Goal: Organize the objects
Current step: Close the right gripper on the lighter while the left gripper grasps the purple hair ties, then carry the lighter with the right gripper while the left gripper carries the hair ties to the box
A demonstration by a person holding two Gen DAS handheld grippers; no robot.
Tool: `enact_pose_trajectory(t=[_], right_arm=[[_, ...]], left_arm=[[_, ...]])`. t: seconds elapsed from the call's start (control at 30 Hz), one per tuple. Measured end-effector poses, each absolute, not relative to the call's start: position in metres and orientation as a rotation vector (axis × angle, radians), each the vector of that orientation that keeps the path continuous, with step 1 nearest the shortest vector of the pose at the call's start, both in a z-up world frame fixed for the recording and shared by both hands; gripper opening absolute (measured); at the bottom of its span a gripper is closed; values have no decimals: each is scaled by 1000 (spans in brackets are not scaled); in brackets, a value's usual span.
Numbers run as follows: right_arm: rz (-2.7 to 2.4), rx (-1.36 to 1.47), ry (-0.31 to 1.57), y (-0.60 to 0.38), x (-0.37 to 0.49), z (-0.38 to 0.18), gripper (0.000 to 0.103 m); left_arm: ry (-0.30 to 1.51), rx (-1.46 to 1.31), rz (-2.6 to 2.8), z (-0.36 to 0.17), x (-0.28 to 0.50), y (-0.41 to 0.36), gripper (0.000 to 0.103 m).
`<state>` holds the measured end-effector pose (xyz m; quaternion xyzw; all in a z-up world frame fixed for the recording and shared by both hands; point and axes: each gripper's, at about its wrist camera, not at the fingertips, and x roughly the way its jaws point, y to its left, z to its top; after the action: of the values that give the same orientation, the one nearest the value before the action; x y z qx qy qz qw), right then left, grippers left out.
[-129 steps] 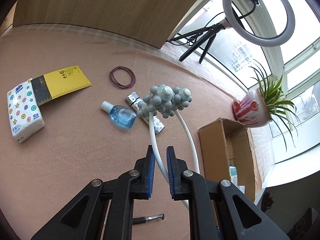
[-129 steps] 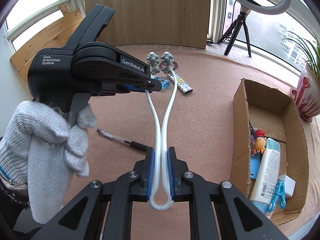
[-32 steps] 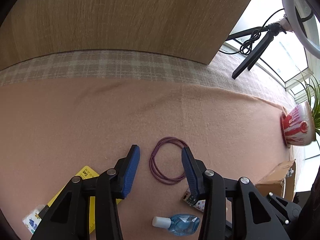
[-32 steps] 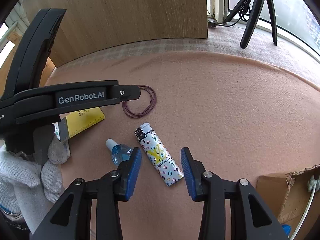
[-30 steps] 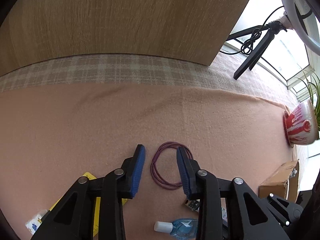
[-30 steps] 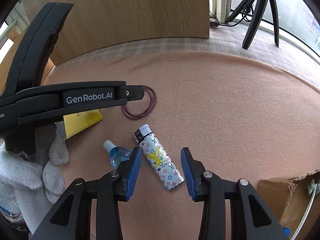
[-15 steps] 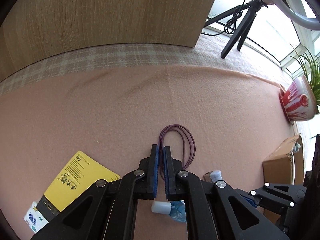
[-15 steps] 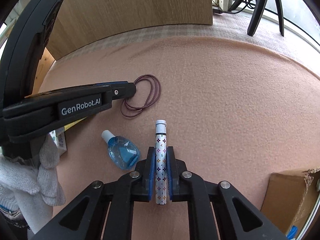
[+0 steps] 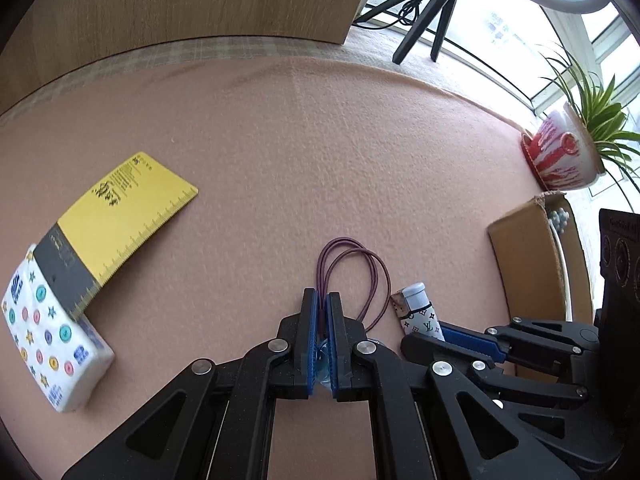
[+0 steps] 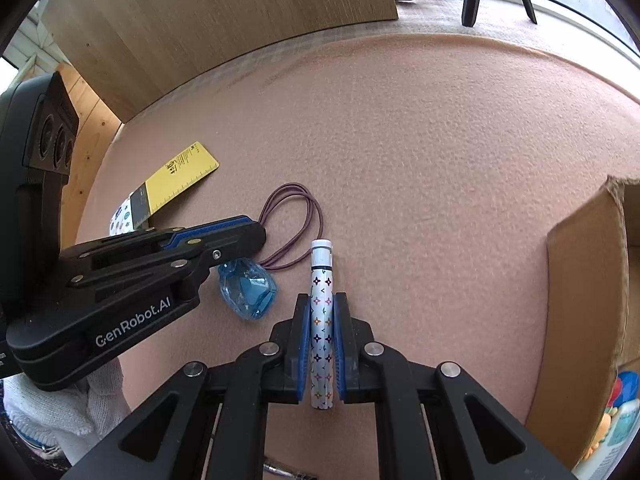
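Over pink mat: left gripper (image 9: 323,300) pinches purple bands (image 9: 360,276) (apparently lifted); right gripper (image 10: 321,304) clamps lighter (image 10: 321,312).

The far stretch of pink cloth (image 10: 420,152) lies bare up to the wooden board (image 10: 224,16). To the right the cardboard box (image 10: 576,280) wall blocks passage; near left, a blue bottle (image 10: 248,294), yellow ruler (image 9: 120,216) and tissue pack (image 9: 48,340) crowd the surface.

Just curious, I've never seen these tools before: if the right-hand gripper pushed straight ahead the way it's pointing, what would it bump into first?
Probably nothing soon. The right gripper, shut on the white patterned lighter, points across bare pink felt table cover toward the wooden board at the back. The purple elastic loops lie slightly left of that line. Depth is uncertain.
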<state>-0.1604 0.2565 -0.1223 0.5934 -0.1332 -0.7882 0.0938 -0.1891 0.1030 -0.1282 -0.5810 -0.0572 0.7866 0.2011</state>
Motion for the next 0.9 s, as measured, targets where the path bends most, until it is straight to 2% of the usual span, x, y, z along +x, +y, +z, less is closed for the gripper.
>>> enact_pose_trajectory(t=[0.2,0.4,0.6,0.9], right_arm=[[-2315,1758,-468,260,-131,-123,10],[-2328,1753,-438,254,-111,-122,10],[-2347,1745,-438,262,-87,-120,10],[-2378,1751,-400,260,-80,-118,10]], left_arm=[[-195,-1618,2177,-130,-148,95,4],[-227,-1628,2191,-129,-117,77,4],[-249,-1649,2292,-126,-103,47,4],[-387,-1607,2349,-109,-95,6,4]])
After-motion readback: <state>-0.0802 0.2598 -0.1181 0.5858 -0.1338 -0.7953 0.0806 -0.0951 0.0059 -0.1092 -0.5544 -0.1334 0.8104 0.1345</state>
